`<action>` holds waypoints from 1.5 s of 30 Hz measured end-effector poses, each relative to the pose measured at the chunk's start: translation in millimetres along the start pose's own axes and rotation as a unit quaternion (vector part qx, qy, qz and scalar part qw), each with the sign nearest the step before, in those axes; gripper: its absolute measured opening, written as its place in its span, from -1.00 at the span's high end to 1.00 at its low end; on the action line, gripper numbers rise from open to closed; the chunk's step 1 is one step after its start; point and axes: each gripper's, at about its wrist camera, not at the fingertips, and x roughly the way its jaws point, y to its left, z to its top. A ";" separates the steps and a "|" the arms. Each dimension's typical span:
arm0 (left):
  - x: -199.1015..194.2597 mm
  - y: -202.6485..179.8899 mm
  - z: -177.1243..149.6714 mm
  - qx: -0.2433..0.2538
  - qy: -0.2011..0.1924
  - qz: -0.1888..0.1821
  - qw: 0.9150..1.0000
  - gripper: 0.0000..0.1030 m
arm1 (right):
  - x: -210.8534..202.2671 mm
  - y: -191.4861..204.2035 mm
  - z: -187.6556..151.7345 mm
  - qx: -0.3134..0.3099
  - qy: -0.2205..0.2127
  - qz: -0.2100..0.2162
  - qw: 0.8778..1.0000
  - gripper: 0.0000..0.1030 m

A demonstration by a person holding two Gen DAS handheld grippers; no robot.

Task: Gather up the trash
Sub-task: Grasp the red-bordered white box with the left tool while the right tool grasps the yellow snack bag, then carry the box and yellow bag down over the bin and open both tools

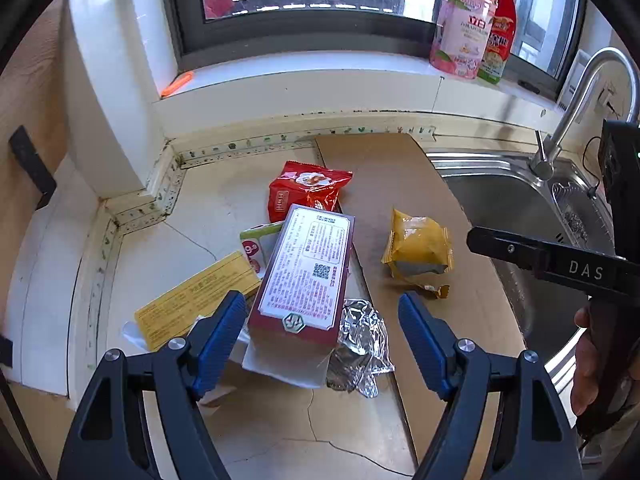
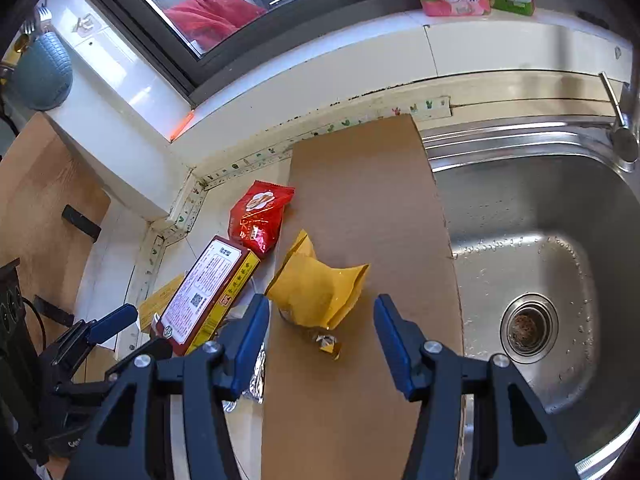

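Note:
Trash lies on the counter. A dark red box with a white label [image 1: 306,276] [image 2: 204,292] sits between the open jaws of my left gripper [image 1: 322,314], untouched. Around it lie a red snack bag [image 1: 306,190] [image 2: 258,216], a yellow card [image 1: 196,300], a white-green packet [image 1: 256,244] and crumpled foil [image 1: 360,344]. A yellow wrapper [image 1: 418,246] [image 2: 316,292] lies on a cardboard sheet [image 1: 400,184] [image 2: 360,220], just ahead of my open, empty right gripper [image 2: 320,328]. A small gold scrap [image 2: 328,342] lies beside it.
A steel sink [image 2: 540,240] with a faucet [image 1: 576,108] is on the right. Pink [image 1: 464,24] and red [image 1: 500,28] bottles stand on the window sill. A white wall corner [image 1: 120,100] bounds the counter at the left.

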 end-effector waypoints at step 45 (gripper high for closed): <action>-93.0 2.5 -41.6 0.018 -0.036 0.045 0.998 -0.16 | -78.1 64.8 -64.8 -0.046 -0.017 0.094 0.994 0.41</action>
